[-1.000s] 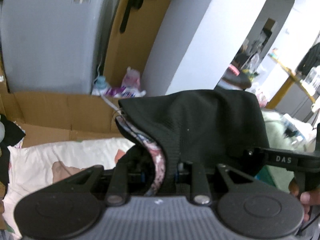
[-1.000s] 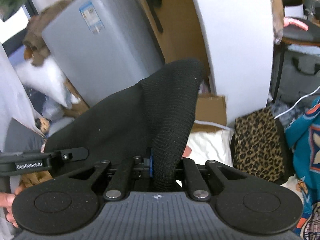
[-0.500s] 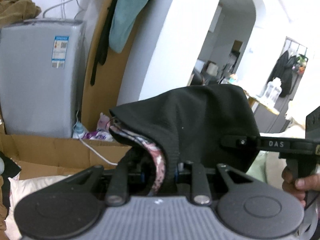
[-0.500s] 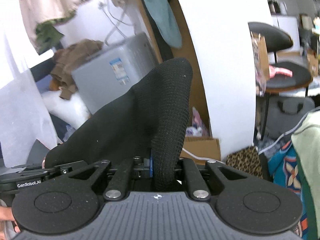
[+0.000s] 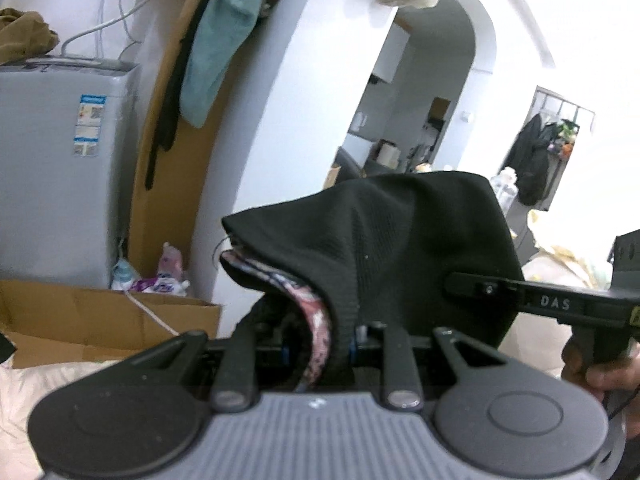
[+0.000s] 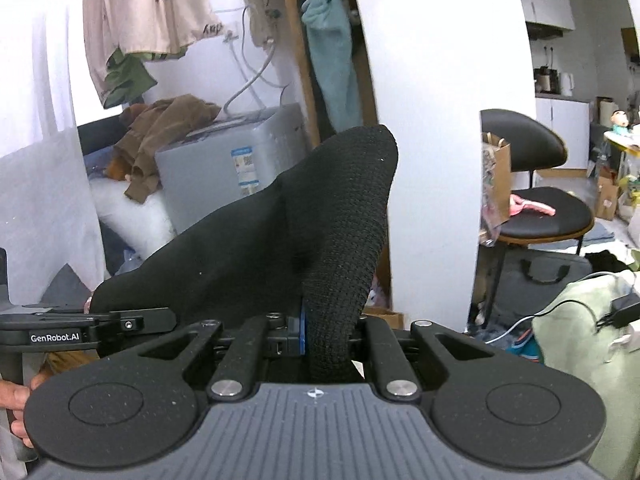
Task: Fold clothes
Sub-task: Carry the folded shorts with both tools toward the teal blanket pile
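The left claw [image 5: 320,344] is clamping a bunched edge of the black garment [image 5: 400,248], with a pink patterned lining [image 5: 316,316] curling out of the fold right at the pads. The cloth is rising from the jaws in a hood-like hump and stretching across to the right claw [image 6: 324,340], which is pinching a thick ribbed hem of the same garment [image 6: 344,240] between nearly closed jaws. So the garment is hanging in the air between the two claws, off any surface. In the left view the right claw's black arm marked DAS [image 5: 552,304] is reaching into the cloth from the right, with a hand [image 5: 600,372] gripping its handle. In the right view the other tool's arm marked GenRobot.AI [image 6: 80,332] is entering from the left, fingers [image 6: 16,396] wrapping its grip.

Beyond the cloth, a grey washing machine [image 5: 52,168] is standing against the wall, with a brown garment [image 6: 168,136] heaped on its lid. A teal towel [image 5: 220,40] is hanging on a wooden board beside a white pillar [image 6: 440,120]. A cardboard box [image 5: 80,320] is sitting low at the left, white bedding [image 5: 24,400] in front of it. A black chair [image 6: 536,216] is standing to the right of the pillar, a pink item on its seat.
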